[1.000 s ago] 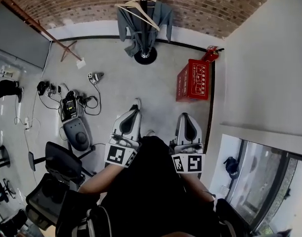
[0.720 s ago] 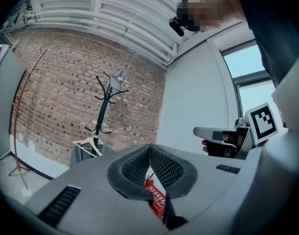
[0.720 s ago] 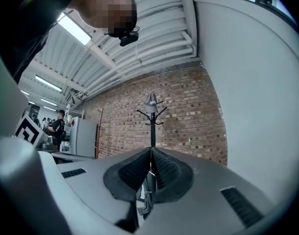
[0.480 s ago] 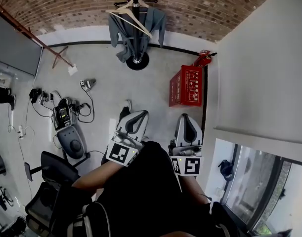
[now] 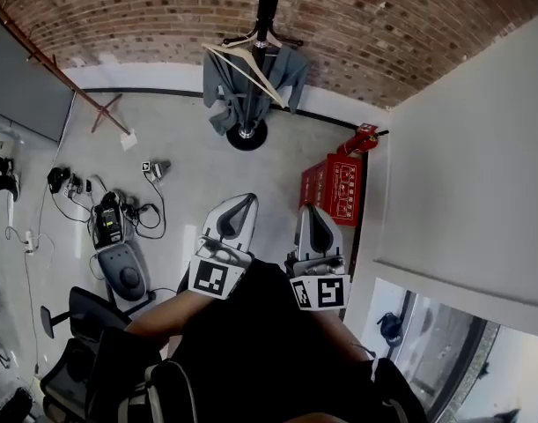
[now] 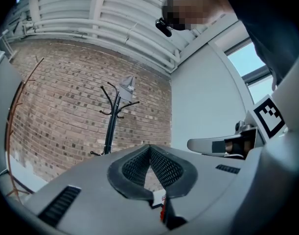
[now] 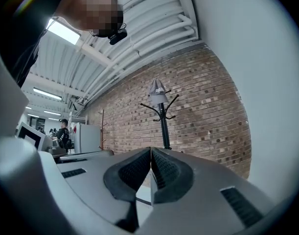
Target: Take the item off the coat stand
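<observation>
A black coat stand (image 5: 267,7) rises against the brick wall, its round base (image 5: 247,136) on the grey floor. A grey jacket (image 5: 236,91) hangs from it on a wooden hanger (image 5: 249,62). My left gripper (image 5: 237,213) and right gripper (image 5: 310,227) are held side by side in front of me, both shut and empty, pointing level at the stand and well short of it. The left gripper view shows the stand (image 6: 112,119) beyond my left gripper (image 6: 149,149), with a grey item (image 6: 128,84) at the top. The stand (image 7: 163,117) stands ahead of my right gripper (image 7: 150,151) in the right gripper view.
A red crate (image 5: 342,189) and a fire extinguisher (image 5: 365,137) sit by the white wall on the right. Cables and devices (image 5: 110,220) lie on the floor at left, with an office chair (image 5: 91,308) nearer me. A person (image 7: 64,131) stands far off.
The coat stand and red crate have come nearer in the head view. Both grippers have moved forward toward the stand together, still shut.
</observation>
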Demonstrator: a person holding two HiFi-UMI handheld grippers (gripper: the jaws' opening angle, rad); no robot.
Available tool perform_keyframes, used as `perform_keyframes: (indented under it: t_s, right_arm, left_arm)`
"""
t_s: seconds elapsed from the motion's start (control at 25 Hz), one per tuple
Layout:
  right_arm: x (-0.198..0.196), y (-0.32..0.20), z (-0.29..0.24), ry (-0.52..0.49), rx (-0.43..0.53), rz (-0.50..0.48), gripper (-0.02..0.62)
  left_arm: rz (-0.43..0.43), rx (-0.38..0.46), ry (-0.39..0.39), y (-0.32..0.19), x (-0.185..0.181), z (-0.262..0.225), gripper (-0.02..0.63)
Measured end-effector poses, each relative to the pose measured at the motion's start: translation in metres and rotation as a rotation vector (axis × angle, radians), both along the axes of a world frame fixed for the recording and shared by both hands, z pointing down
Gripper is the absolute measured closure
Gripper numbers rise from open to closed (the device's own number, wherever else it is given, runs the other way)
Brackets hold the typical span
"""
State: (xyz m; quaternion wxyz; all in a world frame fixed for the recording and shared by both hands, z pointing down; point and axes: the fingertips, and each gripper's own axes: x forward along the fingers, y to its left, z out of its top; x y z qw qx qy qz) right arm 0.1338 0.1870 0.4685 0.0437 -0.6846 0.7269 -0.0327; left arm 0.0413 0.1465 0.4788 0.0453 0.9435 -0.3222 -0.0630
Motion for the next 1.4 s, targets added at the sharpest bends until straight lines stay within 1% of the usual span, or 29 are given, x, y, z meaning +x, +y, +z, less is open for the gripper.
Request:
perform_keyframes:
  t_s: [0.08, 0.16, 0.24, 0.36, 0.56, 0.72, 0.88, 1.04, 1.12, 1.24, 1.32, 1.4]
  right_arm:
    - [-0.012, -0.025, 0.001, 0.007, -0.003, -0.017, 0.577]
    - [-0.022, -0.047, 0.003, 0.005, -0.016, -0.030, 0.577]
    - [-0.029, -0.065, 0.006, 0.010, -0.036, -0.042, 0.577]
    - [-0.037, -0.094, 0.009, 0.017, -0.061, -0.048, 0.577]
    - [-0.044, -0.135, 0.012, 0.048, -0.099, -0.015, 0.577]
    - [-0.047, -0.161, 0.020, 0.041, -0.135, 0.003, 0.577]
    - [-0.056, -0.181, 0.029, 0.066, -0.170, -0.002, 0.577]
    - [-0.059, -0.191, 0.032, 0.059, -0.199, -0.003, 0.577]
    - [-0.061, -0.198, 0.032, 0.052, -0.196, -0.005, 0.577]
    - [-0.062, -0.209, 0.026, 0.054, -0.178, -0.005, 0.577]
    - [-0.058, -0.212, 0.022, 0.059, -0.161, 0.008, 0.577]
    - [-0.053, -0.213, 0.020, 0.062, -0.151, 0.020, 0.577]
  left_arm:
    - [-0.013, 0.004, -0.007, -0.019, -0.009, 0.001, 0.588]
    - [-0.025, 0.030, -0.007, -0.035, -0.015, -0.003, 0.588]
    - [-0.002, 0.048, -0.011, -0.044, -0.017, -0.009, 0.588]
    - [0.044, 0.023, -0.011, -0.063, -0.019, -0.012, 0.588]
    - [0.045, -0.027, 0.008, -0.105, -0.033, -0.003, 0.588]
    - [0.068, -0.064, 0.025, -0.132, -0.037, 0.003, 0.588]
    - [0.089, -0.063, 0.037, -0.152, -0.040, 0.007, 0.588]
    - [0.104, -0.096, 0.069, -0.165, -0.041, 0.007, 0.588]
    - [0.102, -0.102, 0.065, -0.173, -0.042, 0.006, 0.588]
    - [0.090, -0.091, 0.070, -0.183, -0.042, 0.002, 0.588]
    - [0.086, -0.073, 0.070, -0.186, -0.041, -0.001, 0.588]
    - [0.083, -0.074, 0.064, -0.187, -0.039, 0.001, 0.588]
